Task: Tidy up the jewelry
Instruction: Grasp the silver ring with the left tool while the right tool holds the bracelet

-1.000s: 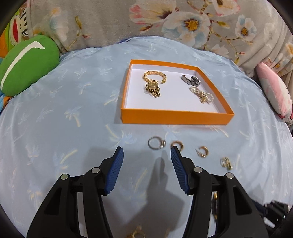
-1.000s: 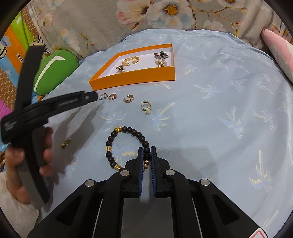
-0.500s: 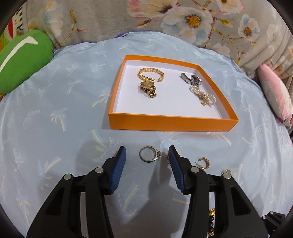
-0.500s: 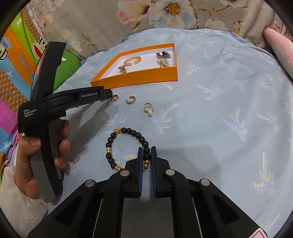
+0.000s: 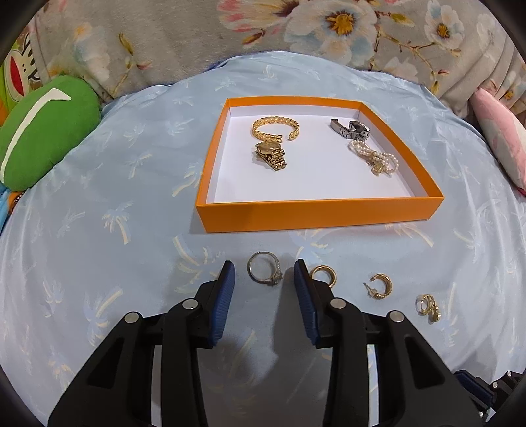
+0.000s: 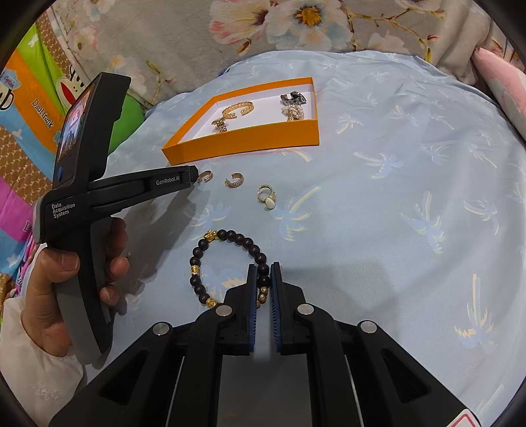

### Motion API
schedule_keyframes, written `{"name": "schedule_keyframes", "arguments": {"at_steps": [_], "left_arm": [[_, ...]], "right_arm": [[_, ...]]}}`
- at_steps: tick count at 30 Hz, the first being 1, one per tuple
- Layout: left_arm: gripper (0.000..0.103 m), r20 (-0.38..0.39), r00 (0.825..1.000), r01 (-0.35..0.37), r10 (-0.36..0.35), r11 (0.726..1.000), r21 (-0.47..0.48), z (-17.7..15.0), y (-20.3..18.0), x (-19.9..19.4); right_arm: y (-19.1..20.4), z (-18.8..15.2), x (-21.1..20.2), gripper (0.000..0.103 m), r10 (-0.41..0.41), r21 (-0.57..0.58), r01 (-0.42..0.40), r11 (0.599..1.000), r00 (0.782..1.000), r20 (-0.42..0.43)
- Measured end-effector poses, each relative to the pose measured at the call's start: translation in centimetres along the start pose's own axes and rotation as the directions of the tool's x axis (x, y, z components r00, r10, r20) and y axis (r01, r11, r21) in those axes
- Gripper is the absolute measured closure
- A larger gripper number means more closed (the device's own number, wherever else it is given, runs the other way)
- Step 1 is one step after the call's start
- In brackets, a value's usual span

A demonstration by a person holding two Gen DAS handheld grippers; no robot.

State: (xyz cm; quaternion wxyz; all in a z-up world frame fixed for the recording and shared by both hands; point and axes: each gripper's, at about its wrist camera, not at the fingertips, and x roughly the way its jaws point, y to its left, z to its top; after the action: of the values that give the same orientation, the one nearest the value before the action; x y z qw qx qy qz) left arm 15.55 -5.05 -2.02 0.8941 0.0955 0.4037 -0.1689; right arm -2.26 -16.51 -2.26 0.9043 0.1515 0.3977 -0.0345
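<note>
An orange box point(image 5: 315, 210) holds a gold bangle point(image 5: 275, 128), a gold watch point(image 5: 271, 156), a silver watch point(image 5: 350, 128) and a pearl bracelet point(image 5: 374, 157). In front of it lie a silver ring point(image 5: 264, 268), a gold ring point(image 5: 323, 274), a gold hoop earring point(image 5: 379, 285) and a gold ring with a white stone point(image 5: 427, 303). My left gripper point(image 5: 263, 276) is open with the silver ring between its fingertips. My right gripper point(image 6: 263, 272) is shut on a dark bead bracelet point(image 6: 227, 262) lying on the cloth.
The surface is a light blue palm-print cloth point(image 6: 394, 197). A green cushion point(image 5: 42, 131) lies at the left and a pink pillow point(image 5: 499, 138) at the right. Floral fabric point(image 5: 296, 29) rises behind. A hand holds the left gripper body point(image 6: 82, 210) in the right wrist view.
My left gripper has moved forward toward the box until its open fingers straddle the silver ring. My right gripper has stayed shut on the bead bracelet.
</note>
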Motion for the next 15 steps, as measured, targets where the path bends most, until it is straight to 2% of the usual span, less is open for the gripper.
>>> {"name": "schedule_keyframes", "arguments": {"at_steps": [2, 7, 15], "left_arm": [[0.083, 0.003, 1.000, 0.004, -0.004, 1.000, -0.005, 0.0, 0.1, 0.0], [0.083, 0.011, 0.998, 0.055, -0.054, 0.998, -0.036, -0.1, 0.8, -0.3], [0.083, 0.051, 0.995, 0.087, -0.085, 0.995, -0.046, -1.0, 1.8, -3.1]], "right_arm": [[0.0, 0.0, 0.0, 0.096, 0.000, 0.000, 0.000, 1.000, 1.000, 0.000], [0.0, 0.0, 0.0, 0.096, -0.001, 0.001, 0.001, 1.000, 1.000, 0.003], [0.1, 0.4, -0.4, 0.096, 0.007, -0.005, -0.007, 1.000, 1.000, 0.027]]}}
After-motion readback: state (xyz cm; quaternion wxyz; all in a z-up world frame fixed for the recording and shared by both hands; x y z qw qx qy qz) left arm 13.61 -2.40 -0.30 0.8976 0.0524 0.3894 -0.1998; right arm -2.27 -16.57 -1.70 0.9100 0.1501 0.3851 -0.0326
